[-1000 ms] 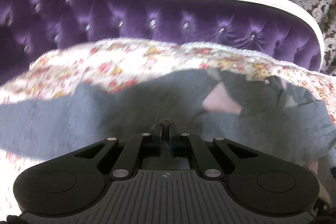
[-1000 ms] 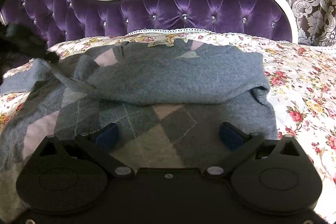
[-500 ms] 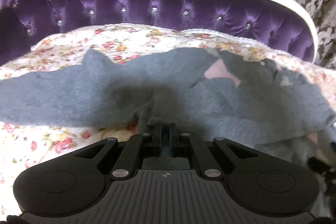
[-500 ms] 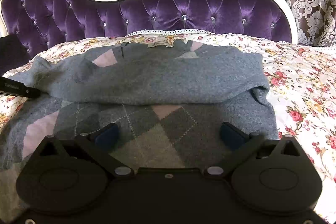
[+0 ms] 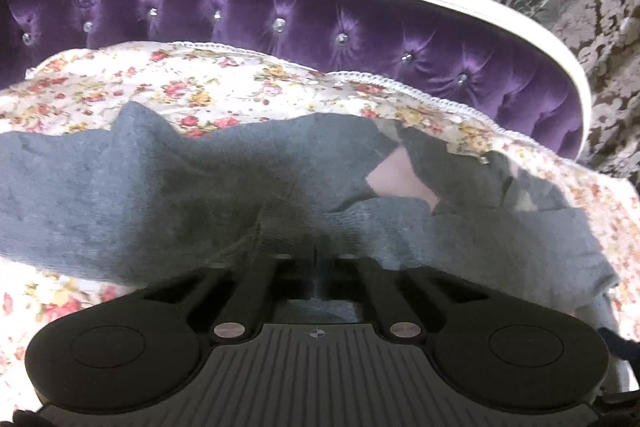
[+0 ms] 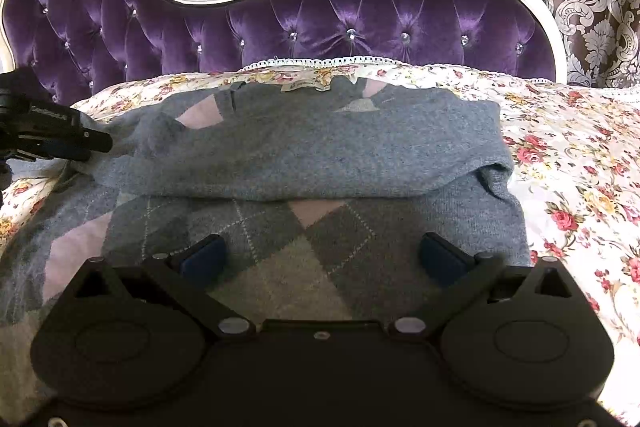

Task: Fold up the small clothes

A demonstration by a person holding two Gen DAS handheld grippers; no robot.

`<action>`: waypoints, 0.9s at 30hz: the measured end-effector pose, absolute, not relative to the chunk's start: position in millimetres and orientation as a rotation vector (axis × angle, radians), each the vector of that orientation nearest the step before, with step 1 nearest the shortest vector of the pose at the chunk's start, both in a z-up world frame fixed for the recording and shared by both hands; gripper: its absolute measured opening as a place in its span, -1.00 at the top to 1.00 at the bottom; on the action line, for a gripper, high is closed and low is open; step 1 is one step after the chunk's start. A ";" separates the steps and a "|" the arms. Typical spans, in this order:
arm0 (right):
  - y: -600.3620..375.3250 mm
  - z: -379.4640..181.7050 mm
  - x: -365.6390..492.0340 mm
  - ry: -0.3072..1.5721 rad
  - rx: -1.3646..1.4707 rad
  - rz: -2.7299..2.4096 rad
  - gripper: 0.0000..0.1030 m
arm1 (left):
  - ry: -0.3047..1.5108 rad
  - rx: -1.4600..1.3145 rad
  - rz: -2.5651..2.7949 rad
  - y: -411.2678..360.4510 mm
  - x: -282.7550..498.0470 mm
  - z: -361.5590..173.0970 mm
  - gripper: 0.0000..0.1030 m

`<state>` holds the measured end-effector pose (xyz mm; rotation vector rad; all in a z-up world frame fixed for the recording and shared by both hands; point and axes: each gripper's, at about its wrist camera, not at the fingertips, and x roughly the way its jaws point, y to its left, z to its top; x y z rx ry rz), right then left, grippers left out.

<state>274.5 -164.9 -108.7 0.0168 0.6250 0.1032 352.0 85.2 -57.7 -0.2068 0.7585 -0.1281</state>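
**One sweater, sleeve fold in progress**

Item: grey knitted sweater with pink and pale argyle diamonds (image 6: 312,155), lying on the white floral bedspread (image 6: 568,155) before the tufted purple velvet headboard with white frame (image 6: 360,23). One plain grey sleeve (image 6: 320,151) already lies across the chest.

Left gripper (image 5: 316,259): fingers together, pinching a bunch of grey knit at the sweater's left edge.

Right gripper (image 6: 320,255): fingers wide apart, poised over the argyle front, holding nothing.

Handling advice: carry the pinched sleeve across level with the folded one, keeping the knit taut but unstretched. The free gripper would best press the body near the shoulder line so the fold creases cleanly. Release only once the cuff lies flat.
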 end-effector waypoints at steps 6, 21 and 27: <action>-164.8 -108.8 274.7 0.625 0.017 0.103 -1.00 | 0.651 -0.174 -0.081 88.8 322.3 -42.2 1.00; -164.9 -108.5 274.6 0.625 0.017 0.104 -1.00 | 0.751 -0.080 -0.123 85.9 343.1 -61.4 0.16; -165.0 -108.5 274.5 0.625 0.018 0.104 -1.00 | 0.756 -0.023 -0.120 78.1 347.4 -63.9 0.11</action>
